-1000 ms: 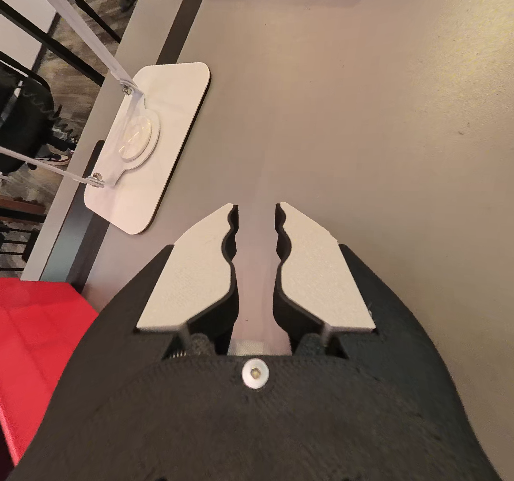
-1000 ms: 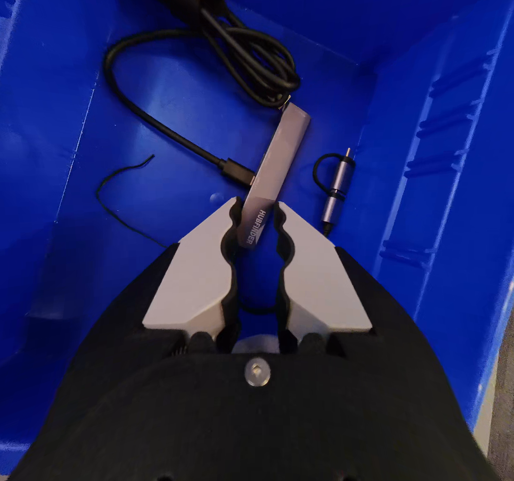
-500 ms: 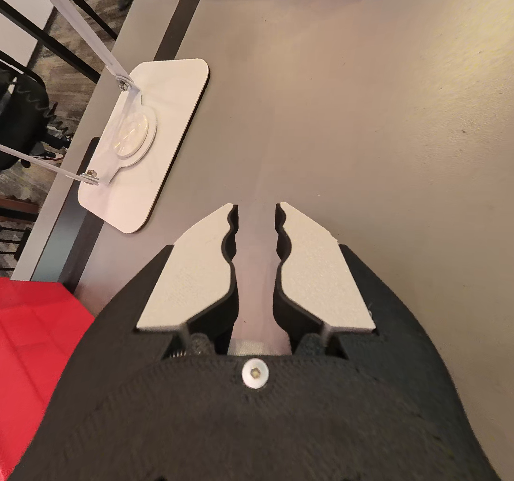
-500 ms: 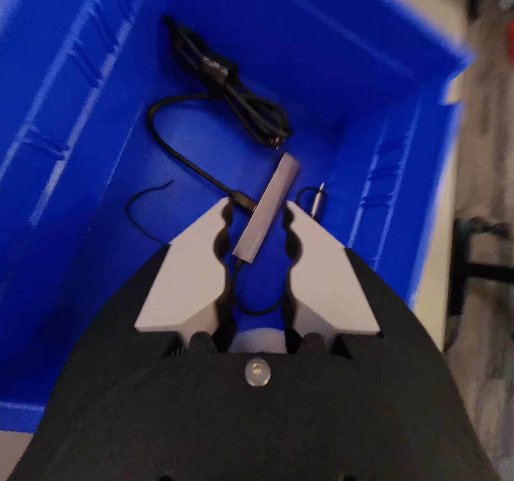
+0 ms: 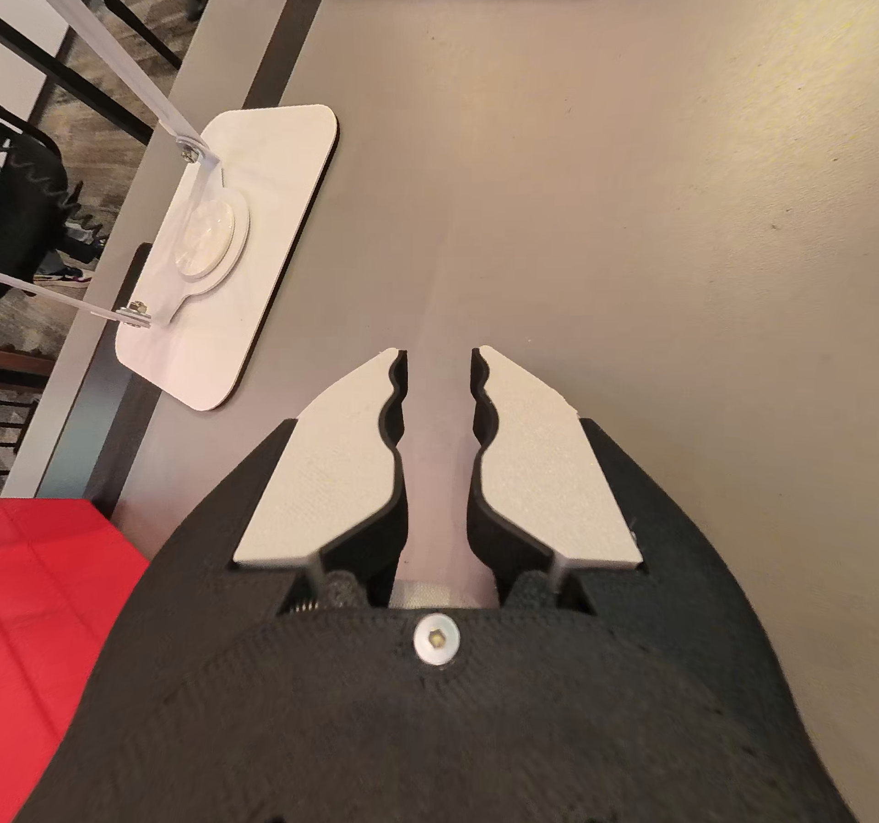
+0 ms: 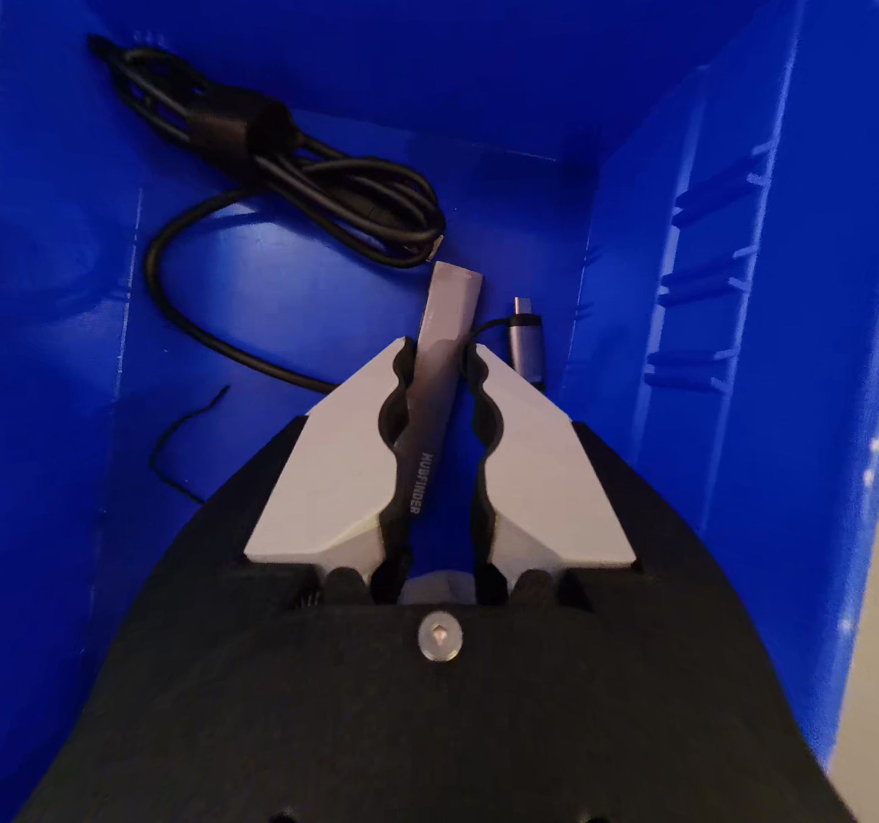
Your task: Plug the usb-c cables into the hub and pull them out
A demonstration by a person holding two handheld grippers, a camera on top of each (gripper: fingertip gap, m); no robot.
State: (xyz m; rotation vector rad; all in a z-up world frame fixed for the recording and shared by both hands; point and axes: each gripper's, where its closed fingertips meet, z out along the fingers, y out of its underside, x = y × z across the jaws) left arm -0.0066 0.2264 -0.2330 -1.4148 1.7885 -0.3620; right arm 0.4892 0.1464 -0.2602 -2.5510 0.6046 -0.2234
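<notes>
1. Pushed back down into the blue bin [image 6: 713, 276] since half a second ago: right gripper [image 6: 436, 348], now with the hub [image 6: 452, 305] lying deep between its fingers instead of only reaching the tips.
2. Left wrist view, left to right: one red surface [image 5: 47, 610] cut off by the frame edge, one white plate [image 5: 238, 253] with two clear struts bolted on, bare grey table [image 5: 618, 229].
3. Left gripper [image 5: 437, 353]: jaws a narrow gap apart, nothing between them.
4. Right wrist view, left to right: one thin black thread [image 6: 180, 424], one strapped black cable bundle [image 6: 333, 181] with a loose loop, one grey hub, one grey plug [image 6: 525, 348] just beside it.
5. Hidden behind the left finger: the loop's end and its joint with the hub. Plug partly covered by the right finger.
6. Right jaws not clamped: blue showing between hub and right finger; possibly touching the left one, hard to tell.
</notes>
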